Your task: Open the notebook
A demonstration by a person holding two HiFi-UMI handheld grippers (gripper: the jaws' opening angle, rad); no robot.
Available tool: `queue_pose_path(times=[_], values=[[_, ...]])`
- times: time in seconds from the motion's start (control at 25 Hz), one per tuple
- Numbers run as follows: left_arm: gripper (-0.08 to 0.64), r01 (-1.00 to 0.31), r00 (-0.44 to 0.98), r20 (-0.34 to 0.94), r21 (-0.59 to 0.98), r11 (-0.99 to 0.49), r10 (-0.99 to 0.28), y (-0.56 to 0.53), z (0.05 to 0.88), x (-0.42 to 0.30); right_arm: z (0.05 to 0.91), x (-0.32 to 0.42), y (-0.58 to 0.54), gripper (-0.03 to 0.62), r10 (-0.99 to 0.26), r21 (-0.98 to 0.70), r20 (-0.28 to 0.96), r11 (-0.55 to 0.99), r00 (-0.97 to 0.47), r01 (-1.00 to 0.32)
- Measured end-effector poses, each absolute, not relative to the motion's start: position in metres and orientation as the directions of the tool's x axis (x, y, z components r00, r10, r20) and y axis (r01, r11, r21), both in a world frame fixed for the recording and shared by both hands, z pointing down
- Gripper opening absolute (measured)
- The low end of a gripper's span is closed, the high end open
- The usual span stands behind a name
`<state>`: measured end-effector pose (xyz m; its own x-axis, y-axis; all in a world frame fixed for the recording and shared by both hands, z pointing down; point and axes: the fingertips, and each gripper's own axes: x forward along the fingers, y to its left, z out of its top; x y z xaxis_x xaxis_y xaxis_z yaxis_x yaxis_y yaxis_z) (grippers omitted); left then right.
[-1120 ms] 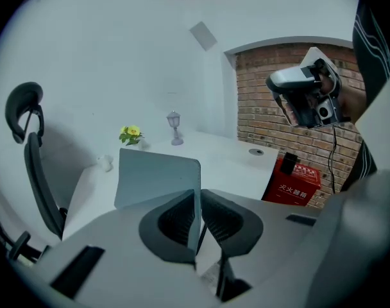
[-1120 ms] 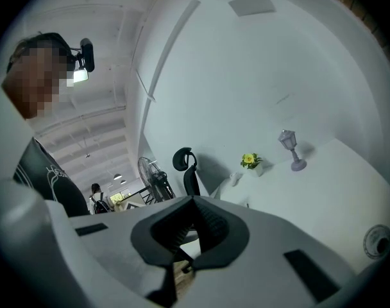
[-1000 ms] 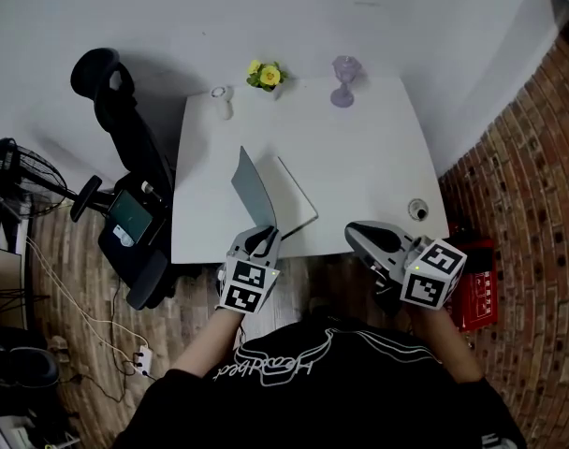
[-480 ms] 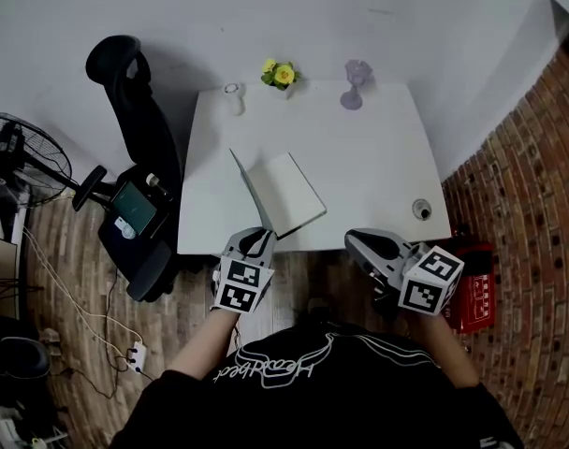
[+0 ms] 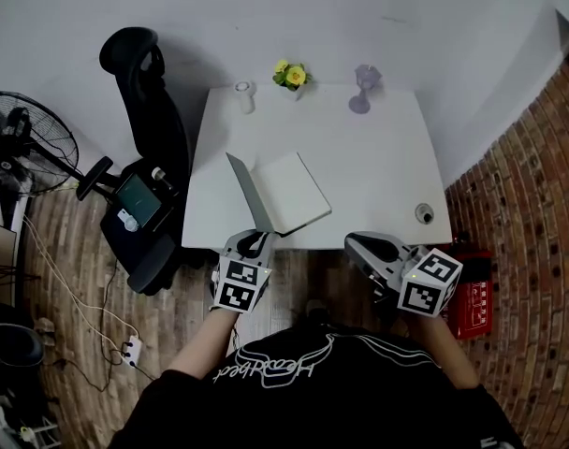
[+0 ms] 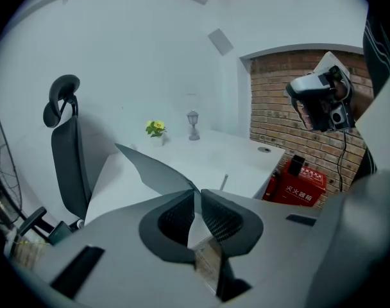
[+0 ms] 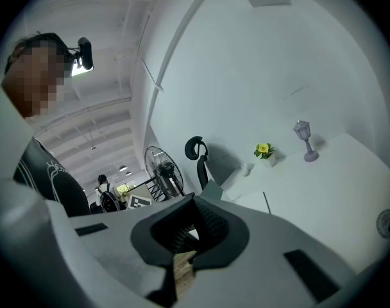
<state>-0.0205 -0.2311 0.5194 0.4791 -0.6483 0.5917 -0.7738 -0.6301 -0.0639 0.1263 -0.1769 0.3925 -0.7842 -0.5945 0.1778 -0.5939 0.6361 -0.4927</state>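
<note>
The notebook (image 5: 294, 193) lies near the front edge of the white table (image 5: 378, 157), its white page showing. Its grey cover (image 5: 248, 193) stands lifted at the left side. My left gripper (image 5: 257, 240) is at the table's front edge, shut on the cover's near corner. In the left gripper view the cover (image 6: 153, 169) runs out from between the pads of the left gripper (image 6: 196, 195). My right gripper (image 5: 363, 243) hovers at the front edge to the right of the notebook, shut and empty. In the right gripper view, the right gripper (image 7: 195, 201) points toward the raised cover (image 7: 211, 190).
At the table's back edge stand a yellow flower pot (image 5: 291, 75), a purple goblet (image 5: 361, 89) and a small white object (image 5: 244, 96). A cable grommet (image 5: 423, 213) sits at the front right. A black office chair (image 5: 146, 101) and a fan (image 5: 22, 143) stand left; a red box (image 5: 474, 293) and a brick wall are right.
The left gripper has drawn slightly back toward the table's front edge, still holding the raised cover. The right gripper has shifted only a little. The head view has moved.
</note>
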Motion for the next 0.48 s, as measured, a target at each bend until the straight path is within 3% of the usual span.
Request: queue_pose_path(times=[0.48], values=[[0.057,-0.82,0.428,0.622,-0.037,-0.57,-0.656,-0.217,0.541,-0.054,0.396,0.107,-0.176,0.002,-0.554,-0.48,0.195,0.666,-0.81,-0.571]])
